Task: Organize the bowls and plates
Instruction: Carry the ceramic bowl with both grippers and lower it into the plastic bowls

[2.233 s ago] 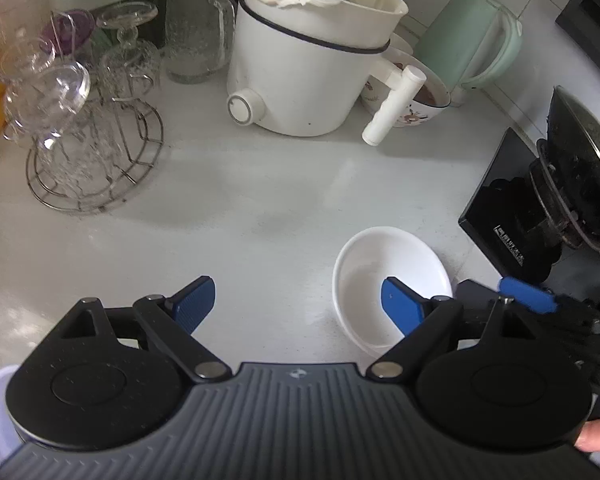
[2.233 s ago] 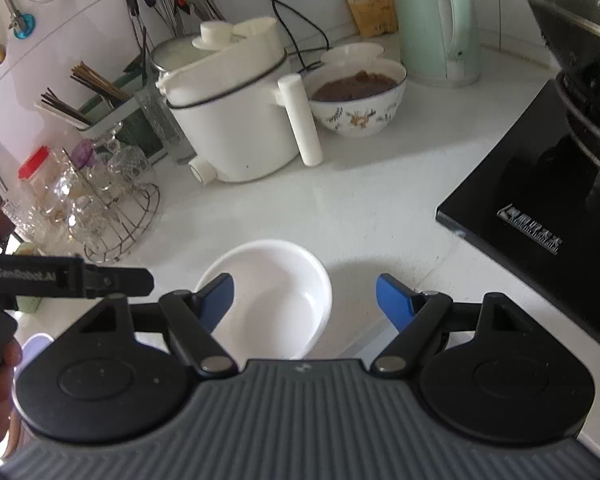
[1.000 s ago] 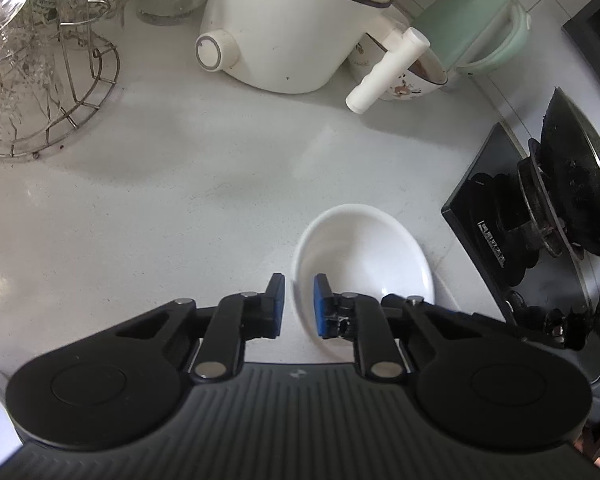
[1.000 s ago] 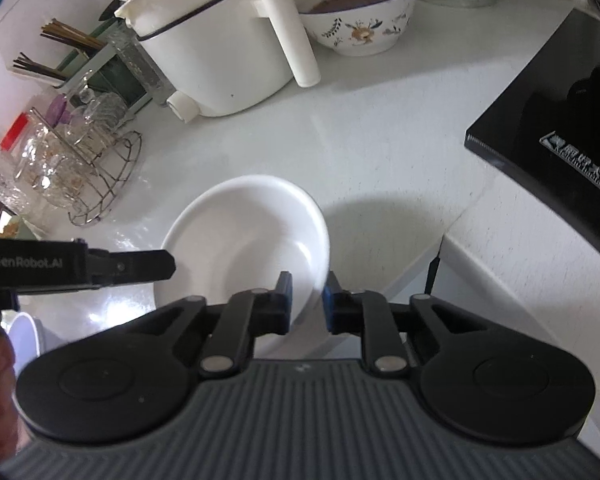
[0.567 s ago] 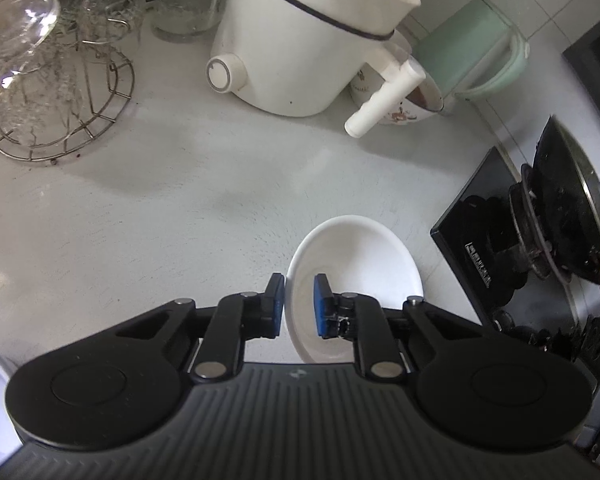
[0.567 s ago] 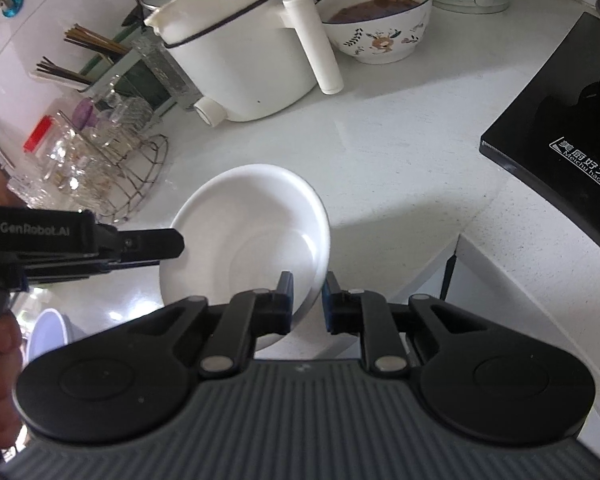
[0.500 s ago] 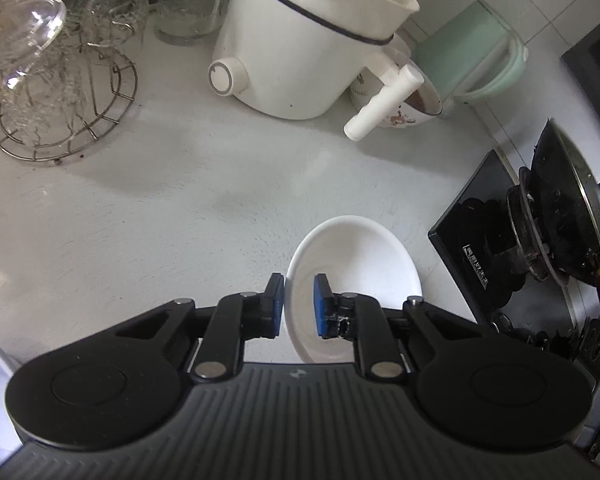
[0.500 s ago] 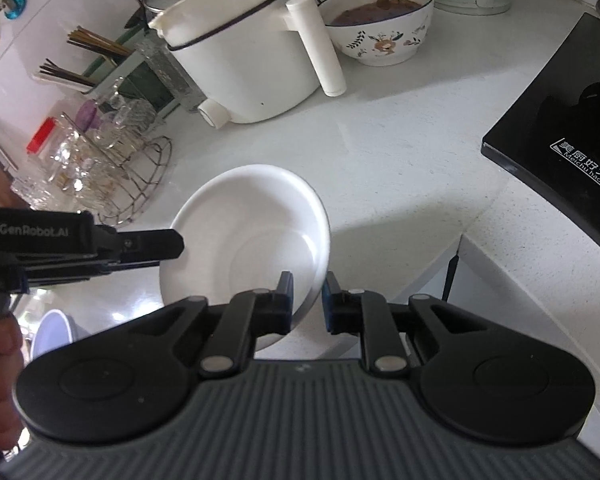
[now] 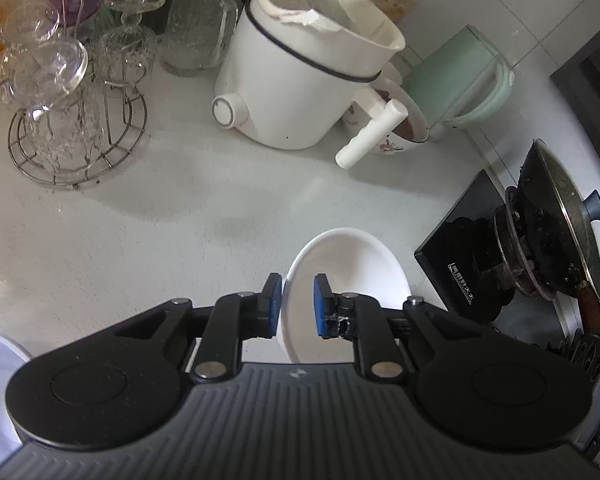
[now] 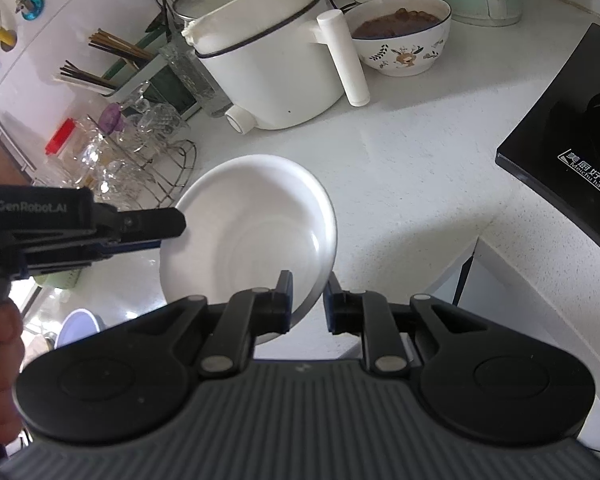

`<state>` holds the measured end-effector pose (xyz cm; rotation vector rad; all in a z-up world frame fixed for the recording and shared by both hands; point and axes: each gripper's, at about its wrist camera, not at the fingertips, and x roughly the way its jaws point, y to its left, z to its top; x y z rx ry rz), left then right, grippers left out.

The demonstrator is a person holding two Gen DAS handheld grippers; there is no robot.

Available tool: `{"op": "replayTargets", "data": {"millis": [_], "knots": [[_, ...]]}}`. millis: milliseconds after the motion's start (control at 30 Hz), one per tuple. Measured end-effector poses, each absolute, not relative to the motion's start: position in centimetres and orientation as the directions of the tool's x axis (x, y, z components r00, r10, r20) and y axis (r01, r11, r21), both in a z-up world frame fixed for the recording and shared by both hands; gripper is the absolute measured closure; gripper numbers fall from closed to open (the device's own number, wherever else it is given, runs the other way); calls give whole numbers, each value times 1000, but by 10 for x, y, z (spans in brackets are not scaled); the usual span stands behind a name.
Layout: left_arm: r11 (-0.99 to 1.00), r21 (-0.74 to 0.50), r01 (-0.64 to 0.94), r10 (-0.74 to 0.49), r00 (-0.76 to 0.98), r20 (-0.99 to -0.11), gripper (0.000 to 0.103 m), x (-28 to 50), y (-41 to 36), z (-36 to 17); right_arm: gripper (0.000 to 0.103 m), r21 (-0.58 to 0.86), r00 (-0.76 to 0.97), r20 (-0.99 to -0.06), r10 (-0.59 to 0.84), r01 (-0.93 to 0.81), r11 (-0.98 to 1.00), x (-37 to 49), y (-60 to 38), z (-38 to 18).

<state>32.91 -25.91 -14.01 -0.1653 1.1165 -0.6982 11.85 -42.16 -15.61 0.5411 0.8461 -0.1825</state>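
Both claws (image 9: 298, 304) (image 10: 308, 300) apparently pinch bowl (image 10: 256, 220) rim.

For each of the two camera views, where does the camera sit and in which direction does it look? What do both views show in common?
Left wrist view: sits on the left gripper, looks forward and down over the countertop toward the stove; its own two fingers clamp the white bowl rim.
Right wrist view: sits on the right gripper, looks toward the wall and glass rack; its fingers clamp the bowl's opposite rim, and the person's hand shows.
Shared: white bowl, white cooker, patterned bowl, green kettle.
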Motion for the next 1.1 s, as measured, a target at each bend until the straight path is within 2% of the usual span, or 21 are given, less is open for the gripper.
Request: {"op": "replayTargets", "data": {"millis": [400, 633, 1100], "knots": [[781, -495, 380, -607, 275, -746, 84, 329, -226, -118, 84, 425, 679, -729, 88, 348, 836, 117, -402, -137], [783, -471, 406, -599, 286, -748, 84, 327, -203, -102, 84, 442, 691, -716, 101, 336, 832, 119, -382, -126], [811, -465, 355, -577, 353, -737, 84, 324, -158, -79, 83, 455, 682, -712, 165, 270, 849, 135, -350, -111]]}}
